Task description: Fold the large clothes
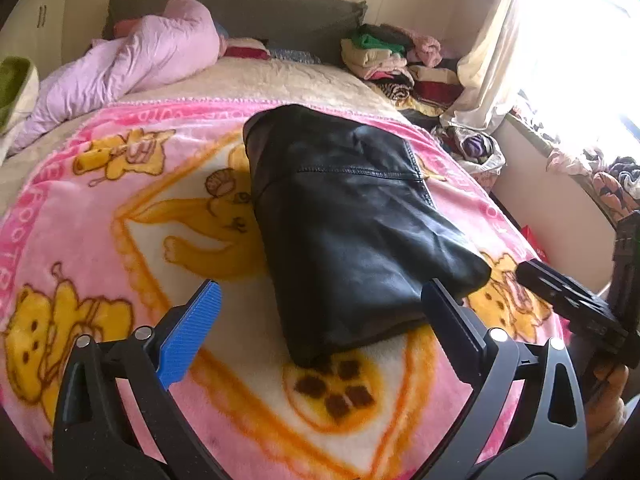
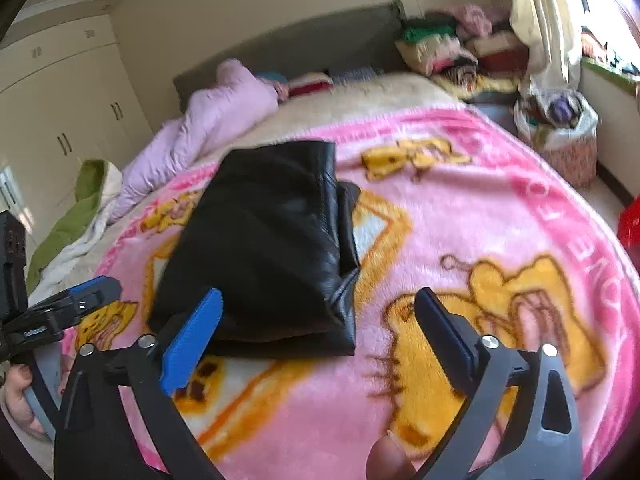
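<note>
A black leather garment [image 1: 344,216] lies folded into a thick rectangle on the pink cartoon blanket [image 1: 120,248]. It also shows in the right wrist view [image 2: 264,248], left of centre. My left gripper [image 1: 320,300] is open and empty, its fingers just short of the garment's near edge on either side. My right gripper [image 2: 318,312] is open and empty, its left fingertip over the garment's near edge. The right gripper shows at the right edge of the left wrist view [image 1: 568,300]. The left gripper shows at the left edge of the right wrist view [image 2: 68,308].
A crumpled lilac duvet [image 1: 132,64] lies at the bed's far left by the dark headboard [image 1: 256,8]. A heap of clothes [image 1: 396,60] sits at the far right. A basket of laundry [image 2: 560,136] stands on the floor beside the bed. Wardrobes [image 2: 60,112] line the left wall.
</note>
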A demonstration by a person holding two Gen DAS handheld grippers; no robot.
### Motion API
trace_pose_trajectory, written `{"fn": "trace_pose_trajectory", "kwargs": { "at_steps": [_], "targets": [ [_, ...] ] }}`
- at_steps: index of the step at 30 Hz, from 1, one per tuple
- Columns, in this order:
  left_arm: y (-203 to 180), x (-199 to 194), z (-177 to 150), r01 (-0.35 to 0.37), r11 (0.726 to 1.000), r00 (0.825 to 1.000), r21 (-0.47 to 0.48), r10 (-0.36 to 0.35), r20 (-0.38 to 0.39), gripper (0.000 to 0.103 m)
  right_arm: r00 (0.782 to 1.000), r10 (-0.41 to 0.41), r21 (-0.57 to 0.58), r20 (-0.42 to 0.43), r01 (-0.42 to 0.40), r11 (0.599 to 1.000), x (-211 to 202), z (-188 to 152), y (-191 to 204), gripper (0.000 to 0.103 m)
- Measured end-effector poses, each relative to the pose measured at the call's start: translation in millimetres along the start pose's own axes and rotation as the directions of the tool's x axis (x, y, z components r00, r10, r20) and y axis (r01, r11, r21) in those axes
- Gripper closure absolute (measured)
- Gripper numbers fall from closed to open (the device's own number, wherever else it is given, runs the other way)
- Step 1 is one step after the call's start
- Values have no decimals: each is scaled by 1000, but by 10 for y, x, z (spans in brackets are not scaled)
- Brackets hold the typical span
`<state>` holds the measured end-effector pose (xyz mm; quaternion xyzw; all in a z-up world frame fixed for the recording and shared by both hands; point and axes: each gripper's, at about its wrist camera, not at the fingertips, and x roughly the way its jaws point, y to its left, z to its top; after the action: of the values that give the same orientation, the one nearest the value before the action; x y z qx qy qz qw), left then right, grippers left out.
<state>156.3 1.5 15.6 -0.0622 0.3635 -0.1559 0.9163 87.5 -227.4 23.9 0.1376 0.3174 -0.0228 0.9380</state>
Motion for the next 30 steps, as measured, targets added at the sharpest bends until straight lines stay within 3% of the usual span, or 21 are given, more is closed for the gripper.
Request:
{"fn": "trace_pose_trajectory", "kwargs": {
  "at_steps": [11,15,25,30],
  "targets": [
    [-43,-244,-429,-81,996,996,31,80,30,9,989,-5,-108,151,21,994,-578,-297,464,4],
    [-39,-300,-580,-86,996,996,29,85,36,9,988,-2,-97,154,17,995,-629,-459,523,4],
    [-31,-352,-807,-100,994,994,33,98,51,9,985,-86,-181,150,113,977,-612,-870,739,4],
    [-58,-290,-867,-102,993,994,59,100,38,9,987,-129,-195,100,146,970,-487,-1068,782,4]
  ]
}}
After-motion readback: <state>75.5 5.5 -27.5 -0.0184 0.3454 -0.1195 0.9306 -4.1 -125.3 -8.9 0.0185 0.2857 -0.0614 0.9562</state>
